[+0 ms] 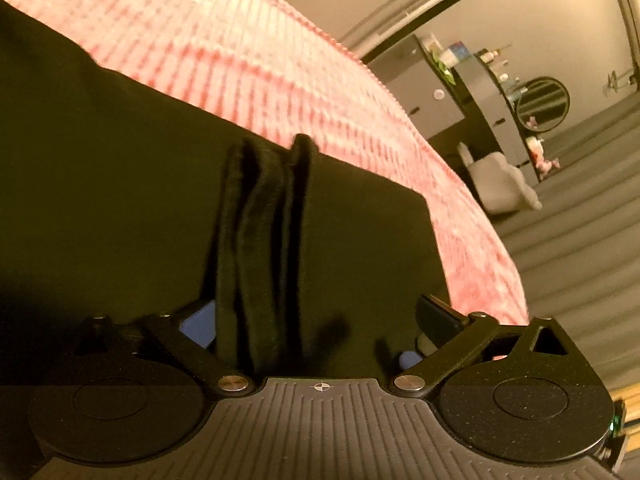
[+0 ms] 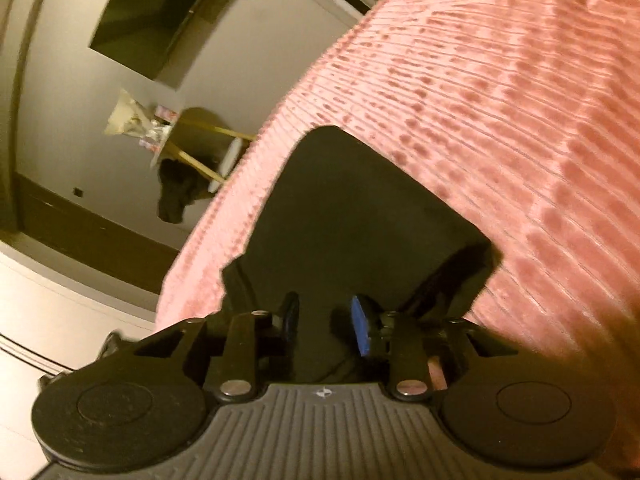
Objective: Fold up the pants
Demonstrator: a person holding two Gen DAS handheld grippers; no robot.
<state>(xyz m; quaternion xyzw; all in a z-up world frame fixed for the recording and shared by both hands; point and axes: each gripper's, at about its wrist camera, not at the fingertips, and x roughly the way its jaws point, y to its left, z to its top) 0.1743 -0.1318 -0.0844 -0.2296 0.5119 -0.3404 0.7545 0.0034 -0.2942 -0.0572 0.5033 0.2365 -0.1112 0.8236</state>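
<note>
Two grippers are low over the black pants, which lie spread on the pink ribbed bedspread. The left gripper has its jaws wide apart, and a bunched ridge of cloth stands between them, nearer the left finger, untouched by the right one. The right gripper sits over a pant end near the bed's edge, its jaws a little apart with cloth under them; whether the pads pinch anything I cannot tell.

The risk, as I judge it, is uneven grabbing: the left could close on only some layers of that ridge, so the fold drags crooked. The right's end could slide off the bed.
</note>
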